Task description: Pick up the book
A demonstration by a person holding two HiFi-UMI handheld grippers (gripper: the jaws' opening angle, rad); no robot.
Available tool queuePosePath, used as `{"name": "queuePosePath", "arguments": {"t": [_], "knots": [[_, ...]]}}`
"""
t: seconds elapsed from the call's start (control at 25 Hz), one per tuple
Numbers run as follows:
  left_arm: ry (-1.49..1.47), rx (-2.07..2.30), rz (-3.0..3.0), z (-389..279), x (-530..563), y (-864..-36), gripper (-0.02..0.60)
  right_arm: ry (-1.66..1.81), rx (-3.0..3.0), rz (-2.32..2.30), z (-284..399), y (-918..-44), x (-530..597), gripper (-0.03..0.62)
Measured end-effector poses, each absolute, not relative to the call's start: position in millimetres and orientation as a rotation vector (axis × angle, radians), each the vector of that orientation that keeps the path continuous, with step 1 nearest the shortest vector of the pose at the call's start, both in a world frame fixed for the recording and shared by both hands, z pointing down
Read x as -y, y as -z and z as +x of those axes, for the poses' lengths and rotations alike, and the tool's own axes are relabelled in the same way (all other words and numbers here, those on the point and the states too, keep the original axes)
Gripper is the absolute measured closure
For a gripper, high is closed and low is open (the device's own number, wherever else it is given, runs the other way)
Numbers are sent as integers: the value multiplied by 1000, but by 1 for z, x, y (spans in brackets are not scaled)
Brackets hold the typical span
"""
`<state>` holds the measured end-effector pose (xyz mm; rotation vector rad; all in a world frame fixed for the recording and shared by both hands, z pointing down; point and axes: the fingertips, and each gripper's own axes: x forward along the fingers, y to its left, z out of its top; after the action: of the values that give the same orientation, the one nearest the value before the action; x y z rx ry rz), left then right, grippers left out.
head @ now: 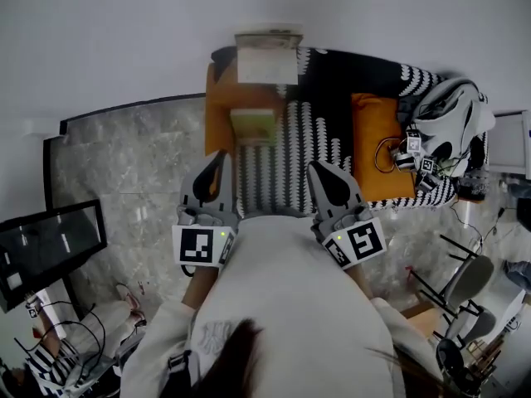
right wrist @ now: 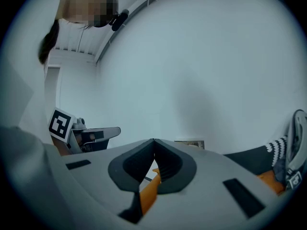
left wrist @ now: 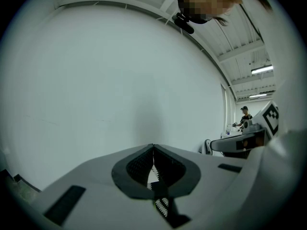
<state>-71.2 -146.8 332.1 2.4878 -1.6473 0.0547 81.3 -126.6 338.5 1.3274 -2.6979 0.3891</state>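
Observation:
A greenish book (head: 253,126) lies flat on an orange cushion (head: 221,106) at the left end of a black-and-white patterned sofa (head: 307,139). Behind it a cream book (head: 267,56) leans against the white wall; its top edge (right wrist: 190,143) shows in the right gripper view. My left gripper (head: 219,159) hangs just short of the greenish book, jaws shut and empty (left wrist: 153,147). My right gripper (head: 319,169) sits to its right over the striped cover, also shut with nothing in it (right wrist: 154,142).
A second orange cushion (head: 377,143) lies on the sofa's right half, with a white bag and cables (head: 448,127) beyond it. A dark monitor (head: 50,247) stands at the lower left and chairs (head: 465,288) at the lower right. The floor is grey marble (head: 124,172).

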Motion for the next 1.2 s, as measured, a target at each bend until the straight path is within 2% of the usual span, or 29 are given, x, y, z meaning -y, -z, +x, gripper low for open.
{"name": "queuePosePath", "arguments": {"t": [0.64, 1.2], "knots": [[16, 1743, 2428, -75, 140, -317, 572, -301, 2835, 1201, 68, -328, 138, 579], [-6, 1704, 2405, -63, 153, -326, 572, -318, 2780, 1215, 86, -340, 152, 577]]}}
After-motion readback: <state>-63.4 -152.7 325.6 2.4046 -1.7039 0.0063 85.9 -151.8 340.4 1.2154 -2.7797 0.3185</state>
